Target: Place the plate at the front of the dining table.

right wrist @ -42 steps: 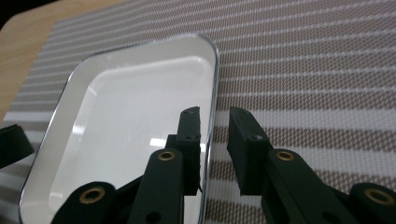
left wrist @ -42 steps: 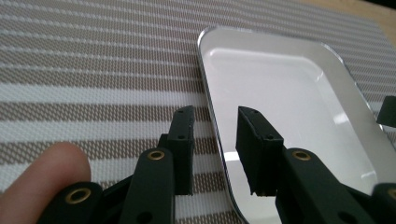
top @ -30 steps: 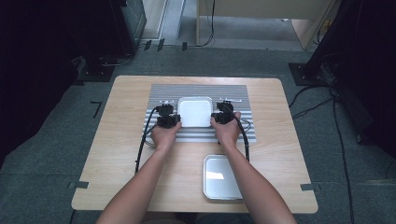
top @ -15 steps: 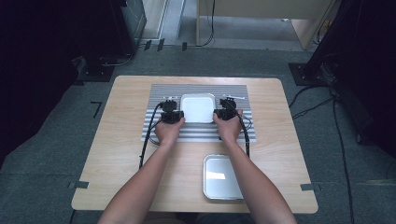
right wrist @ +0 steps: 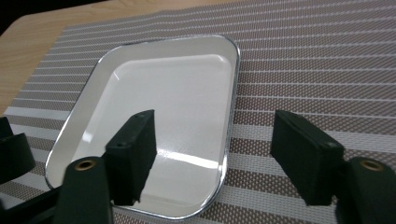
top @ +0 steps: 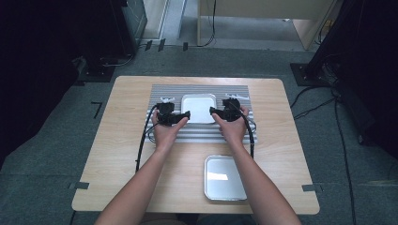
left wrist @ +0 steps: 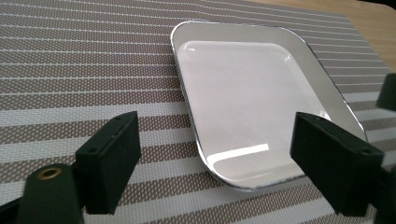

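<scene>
Left claw [left wrist: 215, 172] jaws spread, straddling white tray [left wrist: 252, 102]; second tray [top: 224, 177] near person.

We count two trays on the table [top: 117, 154], a white tray [top: 198, 108] on the one striped mat [top: 202, 89] and a metal tray [top: 224, 177] nearer us, plus two grippers, left gripper [top: 186, 114] and right gripper [top: 212, 111].

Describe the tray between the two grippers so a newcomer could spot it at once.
On the wooden table lies a grey striped mat. The tray sits on that mat, between the left gripper and right gripper. Unlike the other tray, near the table's front edge, it rests on stripes, not bare wood.
</scene>
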